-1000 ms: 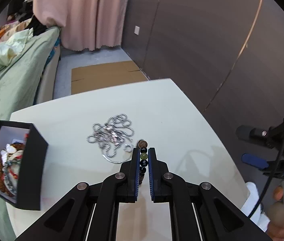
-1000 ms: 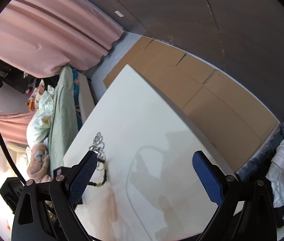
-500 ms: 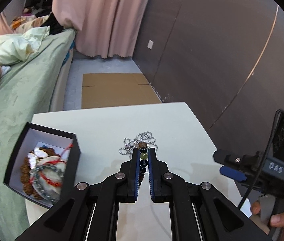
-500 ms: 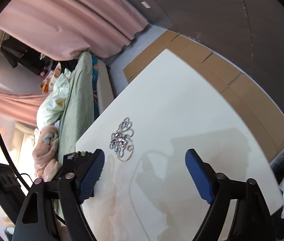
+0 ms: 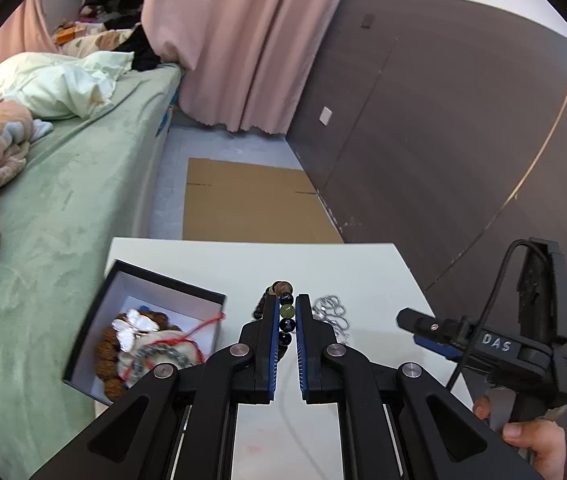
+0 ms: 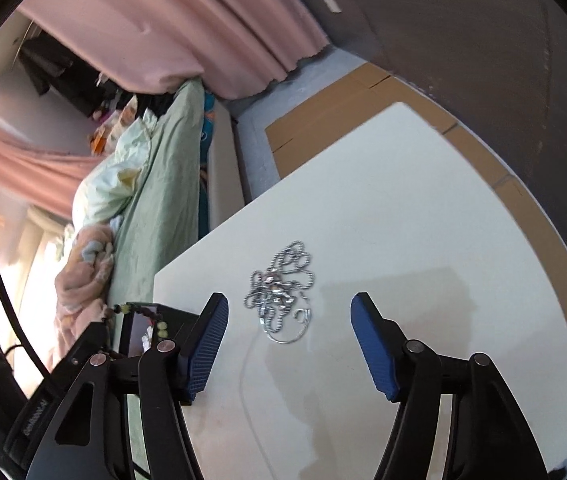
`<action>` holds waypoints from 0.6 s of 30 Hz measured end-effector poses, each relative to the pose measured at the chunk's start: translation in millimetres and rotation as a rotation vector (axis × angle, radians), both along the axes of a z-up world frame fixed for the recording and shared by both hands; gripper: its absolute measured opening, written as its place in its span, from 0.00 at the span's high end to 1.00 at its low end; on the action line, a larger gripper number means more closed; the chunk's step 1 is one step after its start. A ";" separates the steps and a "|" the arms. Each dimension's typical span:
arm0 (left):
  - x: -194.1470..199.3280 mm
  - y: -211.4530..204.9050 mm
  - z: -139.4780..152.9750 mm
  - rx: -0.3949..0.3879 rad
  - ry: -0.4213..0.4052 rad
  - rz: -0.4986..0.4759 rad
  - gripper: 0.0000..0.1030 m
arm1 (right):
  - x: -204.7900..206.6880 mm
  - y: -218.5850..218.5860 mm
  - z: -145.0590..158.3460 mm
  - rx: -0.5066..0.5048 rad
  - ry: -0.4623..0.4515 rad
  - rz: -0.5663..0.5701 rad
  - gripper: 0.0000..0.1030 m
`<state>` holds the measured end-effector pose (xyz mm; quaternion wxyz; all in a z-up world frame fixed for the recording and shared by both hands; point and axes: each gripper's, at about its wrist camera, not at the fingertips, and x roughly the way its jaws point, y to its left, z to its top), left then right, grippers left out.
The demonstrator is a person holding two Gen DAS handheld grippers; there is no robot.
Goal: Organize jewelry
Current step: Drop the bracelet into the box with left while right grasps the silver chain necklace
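My left gripper [image 5: 286, 300] is shut on a beaded bracelet [image 5: 286, 312] of dark and green beads and holds it above the white table [image 5: 355, 264], just right of a black jewelry box [image 5: 151, 332] that holds several pieces. A tangled silver chain [image 5: 333, 314] lies on the table to the right of my left fingers. In the right wrist view my right gripper [image 6: 289, 304] is open and empty, and the silver chain [image 6: 281, 296] lies between its fingertips. The bracelet [image 6: 151, 316] and box [image 6: 139, 328] show at the left there.
A bed with a green cover [image 5: 63, 184] runs along the table's left edge. Flat cardboard [image 5: 251, 204] lies on the floor beyond the table. A dark wall [image 5: 443, 140] is at the right, a pink curtain [image 5: 243, 40] behind. The right gripper's body [image 5: 483, 348] is at the table's right.
My left gripper has risen with the bracelet and moved left towards the box. My right gripper has swung over the silver chain, which now lies between its open fingers.
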<state>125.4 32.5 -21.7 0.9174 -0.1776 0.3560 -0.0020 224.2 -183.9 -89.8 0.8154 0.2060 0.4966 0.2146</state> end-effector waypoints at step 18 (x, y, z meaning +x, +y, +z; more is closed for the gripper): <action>-7.9 63.5 -10.2 -0.046 0.041 0.152 0.92 | 36.6 72.7 -29.5 -0.202 0.010 0.172 0.68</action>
